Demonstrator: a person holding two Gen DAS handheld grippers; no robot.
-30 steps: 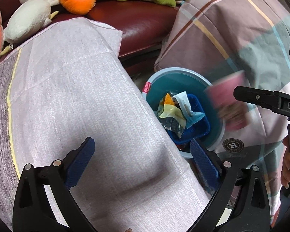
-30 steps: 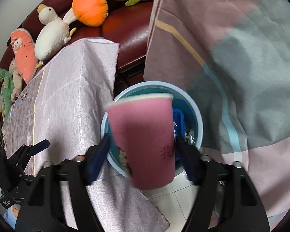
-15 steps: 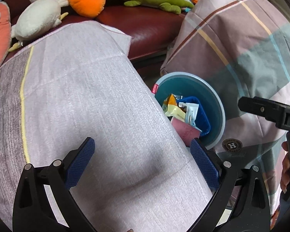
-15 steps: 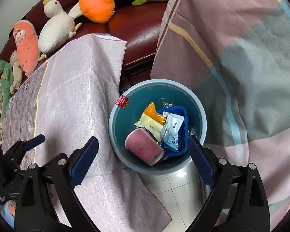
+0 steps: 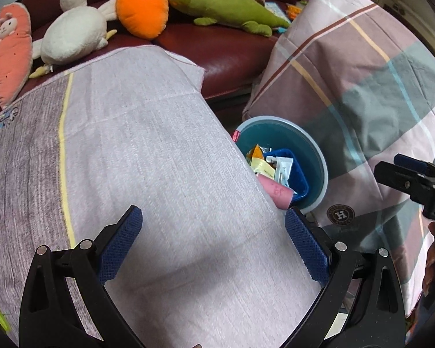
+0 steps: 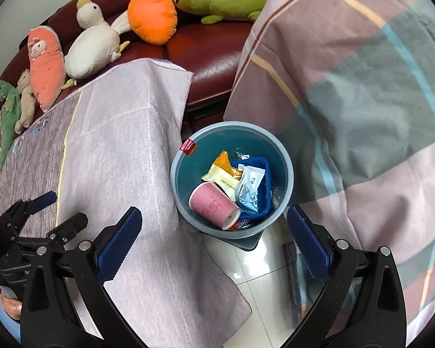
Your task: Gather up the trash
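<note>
Pink cup (image 6: 213,204) on its side inside bin (image 6: 287,171), among wrappers (image 6: 248,185), just ahead of right gripper (image 6: 214,242), jaws spread, empty. Left gripper (image 5: 214,245) over cloth-covered bench (image 5: 159,174), jaws spread wide, holding nothing, bin beyond right fingertip.

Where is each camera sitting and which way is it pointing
Left wrist: rides the left hand-held gripper, looking down across the cloth-covered table toward the trash bin; its own open fingers show, plus the right hand-held gripper at the right edge.
Right wrist: rides the right hand-held gripper, looking down into the trash bin with the pink cup inside; its open fingers show, plus the left hand-held gripper at lower left.
Shared: bin, cup, table, and the plush toys on the sofa.
</note>
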